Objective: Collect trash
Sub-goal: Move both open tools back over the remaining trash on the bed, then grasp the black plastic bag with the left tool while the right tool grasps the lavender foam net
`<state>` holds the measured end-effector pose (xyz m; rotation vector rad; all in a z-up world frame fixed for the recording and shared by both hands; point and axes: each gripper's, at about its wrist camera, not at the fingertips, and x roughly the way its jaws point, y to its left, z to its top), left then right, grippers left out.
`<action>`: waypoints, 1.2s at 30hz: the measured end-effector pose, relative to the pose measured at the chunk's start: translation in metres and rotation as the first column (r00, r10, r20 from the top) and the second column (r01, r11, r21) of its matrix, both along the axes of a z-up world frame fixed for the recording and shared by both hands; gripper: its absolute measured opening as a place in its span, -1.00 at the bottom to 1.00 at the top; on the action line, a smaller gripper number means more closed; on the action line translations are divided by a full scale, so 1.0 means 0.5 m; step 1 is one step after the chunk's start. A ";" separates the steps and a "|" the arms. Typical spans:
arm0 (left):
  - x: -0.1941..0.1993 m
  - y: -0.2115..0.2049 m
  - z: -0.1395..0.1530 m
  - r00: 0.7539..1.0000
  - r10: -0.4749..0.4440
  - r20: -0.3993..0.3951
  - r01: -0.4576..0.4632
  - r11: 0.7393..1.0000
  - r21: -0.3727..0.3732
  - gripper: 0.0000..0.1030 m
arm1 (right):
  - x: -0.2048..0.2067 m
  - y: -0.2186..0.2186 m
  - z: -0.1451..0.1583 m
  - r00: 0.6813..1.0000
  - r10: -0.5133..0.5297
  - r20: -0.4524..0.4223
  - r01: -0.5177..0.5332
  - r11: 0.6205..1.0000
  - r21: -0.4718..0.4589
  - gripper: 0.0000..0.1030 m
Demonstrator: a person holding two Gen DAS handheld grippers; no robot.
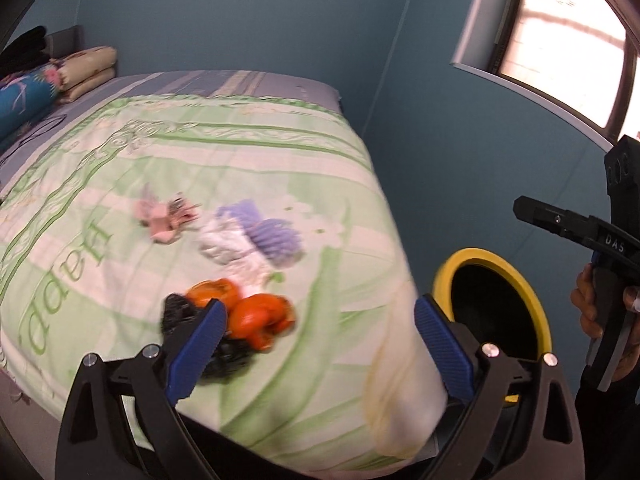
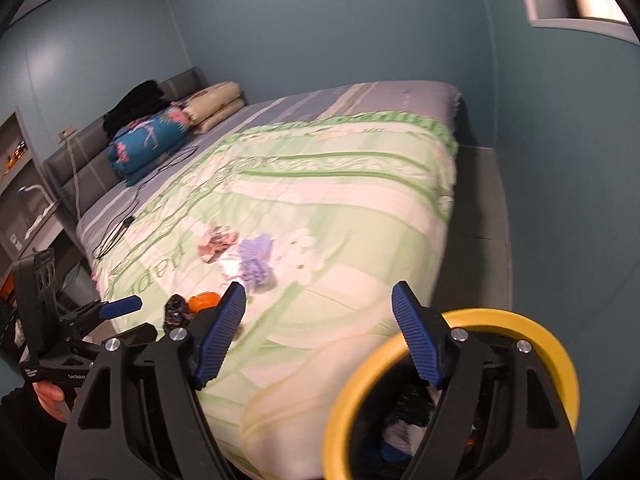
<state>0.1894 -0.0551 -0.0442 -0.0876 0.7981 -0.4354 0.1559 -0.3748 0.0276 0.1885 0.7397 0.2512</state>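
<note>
Both grippers, left [image 1: 316,340] and right [image 2: 320,336], hang with fingers wide and empty beside the yellow-rimmed black bin [image 2: 560,364]; next likely grab: crumpled orange wrapper [image 1: 256,316] on the green-patterned bed [image 1: 240,160].

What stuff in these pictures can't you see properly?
- Inside of the yellow-rimmed bin: right wrist view, the right gripper covers it; the left wrist view shows only dark.
- Black scrap and orange scrap: left wrist view, motion blur and a finger of the left gripper hide what they are.
- Pink scrap and purple scrap: blurred in both views.
</note>
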 end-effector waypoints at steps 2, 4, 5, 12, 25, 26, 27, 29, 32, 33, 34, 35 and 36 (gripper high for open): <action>0.004 0.023 -0.008 1.000 0.019 -0.009 -0.019 1.000 -0.004 0.77 | 0.022 0.029 -0.006 1.000 0.023 -0.009 -0.023 1.000 -0.005 0.40; 0.010 0.045 -0.020 0.999 0.037 -0.018 -0.037 0.999 -0.006 0.77 | 0.044 0.057 -0.012 0.999 0.046 -0.020 -0.046 0.999 -0.011 0.40; 0.013 0.054 -0.026 0.999 0.043 -0.024 -0.043 0.999 -0.007 0.77 | 0.057 0.072 -0.018 0.998 0.057 -0.029 -0.057 0.998 -0.014 0.40; 0.034 0.107 -0.061 0.995 0.080 -0.057 -0.082 0.996 -0.024 0.77 | 0.145 0.165 -0.066 0.987 0.126 -0.100 -0.130 0.991 -0.030 0.40; 0.079 0.167 -0.122 0.986 0.133 -0.099 -0.137 0.990 -0.034 0.77 | 0.270 0.265 -0.177 0.952 0.195 -0.234 -0.217 0.974 -0.070 0.40; 0.082 0.169 -0.126 0.986 0.132 -0.101 -0.137 0.990 -0.039 0.77 | 0.280 0.272 -0.185 0.949 0.200 -0.243 -0.225 0.971 -0.078 0.40; 0.084 0.169 -0.129 0.986 0.131 -0.102 -0.135 0.990 -0.040 0.77 | 0.289 0.279 -0.192 0.946 0.205 -0.252 -0.233 0.969 -0.084 0.40; 0.091 0.170 -0.137 0.986 0.132 -0.104 -0.137 0.990 -0.038 0.77 | 0.302 0.293 -0.205 0.942 0.216 -0.256 -0.249 0.963 -0.107 0.37; 0.099 0.175 -0.146 0.984 0.131 -0.117 -0.139 0.988 -0.061 0.77 | 0.321 0.306 -0.221 0.942 0.212 -0.260 -0.253 0.958 -0.136 0.32; 0.102 0.176 -0.149 0.984 0.130 -0.120 -0.139 0.988 -0.071 0.77 | 0.326 0.306 -0.224 0.942 0.212 -0.262 -0.253 0.958 -0.137 0.28; 0.106 0.177 -0.151 0.984 0.127 -0.121 -0.137 0.987 -0.078 0.77 | 0.330 0.307 -0.228 0.941 0.211 -0.265 -0.253 0.957 -0.138 0.25; 0.107 0.176 -0.152 0.985 0.124 -0.121 -0.135 0.987 -0.082 0.77 | 0.336 0.308 -0.234 0.940 0.210 -0.269 -0.255 0.956 -0.144 0.25; 0.109 0.176 -0.154 0.985 0.120 -0.120 -0.131 0.988 -0.085 0.77 | 0.340 0.309 -0.237 0.939 0.211 -0.271 -0.257 0.955 -0.148 0.24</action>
